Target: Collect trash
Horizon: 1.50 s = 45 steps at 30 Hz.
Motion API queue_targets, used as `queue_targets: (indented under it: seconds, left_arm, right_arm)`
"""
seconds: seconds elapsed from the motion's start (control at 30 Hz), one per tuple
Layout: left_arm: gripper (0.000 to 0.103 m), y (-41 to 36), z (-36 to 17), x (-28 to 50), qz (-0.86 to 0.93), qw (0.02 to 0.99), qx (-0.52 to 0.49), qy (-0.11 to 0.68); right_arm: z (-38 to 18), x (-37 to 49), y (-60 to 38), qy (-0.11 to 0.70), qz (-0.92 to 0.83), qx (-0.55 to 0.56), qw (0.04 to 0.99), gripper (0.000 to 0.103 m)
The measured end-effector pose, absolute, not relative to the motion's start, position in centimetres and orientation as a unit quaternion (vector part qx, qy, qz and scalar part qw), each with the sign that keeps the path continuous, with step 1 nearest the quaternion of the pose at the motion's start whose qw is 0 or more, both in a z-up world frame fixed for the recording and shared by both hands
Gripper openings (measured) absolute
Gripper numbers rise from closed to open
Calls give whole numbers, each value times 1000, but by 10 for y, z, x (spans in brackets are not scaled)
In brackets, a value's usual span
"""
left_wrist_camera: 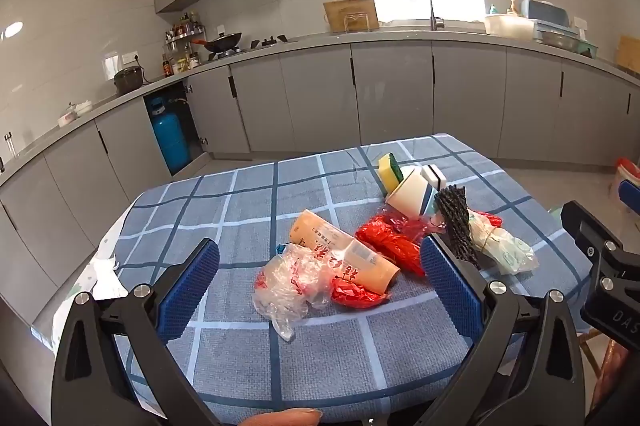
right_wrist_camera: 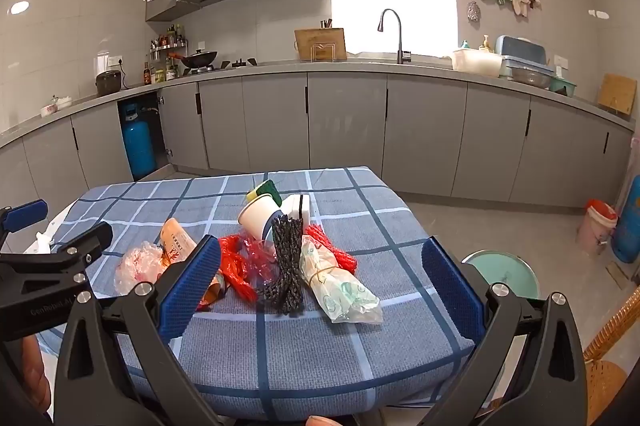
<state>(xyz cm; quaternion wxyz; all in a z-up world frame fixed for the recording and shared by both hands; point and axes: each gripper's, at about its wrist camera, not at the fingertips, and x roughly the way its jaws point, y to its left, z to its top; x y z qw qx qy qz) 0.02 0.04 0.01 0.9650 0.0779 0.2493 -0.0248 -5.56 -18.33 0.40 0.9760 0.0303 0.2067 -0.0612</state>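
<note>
Trash (left_wrist_camera: 348, 258) is lying on the checked tablecloth (left_wrist_camera: 248, 206) just ahead of the left gripper (left_wrist_camera: 320, 282) and right gripper (right_wrist_camera: 320, 282), both gaping wide, holding nothing.

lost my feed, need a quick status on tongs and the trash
Left tongs open, empty. Right tongs open, empty. Trash pile untouched on checked tablecloth. Sponges and paper cup mixed in behind.

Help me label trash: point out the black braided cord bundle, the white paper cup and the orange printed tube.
black braided cord bundle (right_wrist_camera: 287, 262), right wrist view, mid-bundle
white paper cup (right_wrist_camera: 256, 220), right wrist view, open mouth
orange printed tube (left_wrist_camera: 344, 250), left wrist view, side wall
</note>
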Motion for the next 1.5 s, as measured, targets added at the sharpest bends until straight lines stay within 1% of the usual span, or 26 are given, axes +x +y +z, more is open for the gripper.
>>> queue_targets:
  seconds: [0.4,0.47,0.77,1.5]
  left_arm:
    - [99,10,4,1,-16,967,75,244]
    - [99,12,5,0,-16,967,76,244]
    - [99,5,3,1,-6,967,81,240]
    - [99,17,9,1,8,971,58,233]
  right_arm:
    - [6,-59,-180,202,-59,29,977,99]
    - [0,-53,-183,205,-60,30,976,99]
    - [-1,-53,-181,204,-59,32,977,99]
    - [1,-57,-188,198,-62,42,977,99]
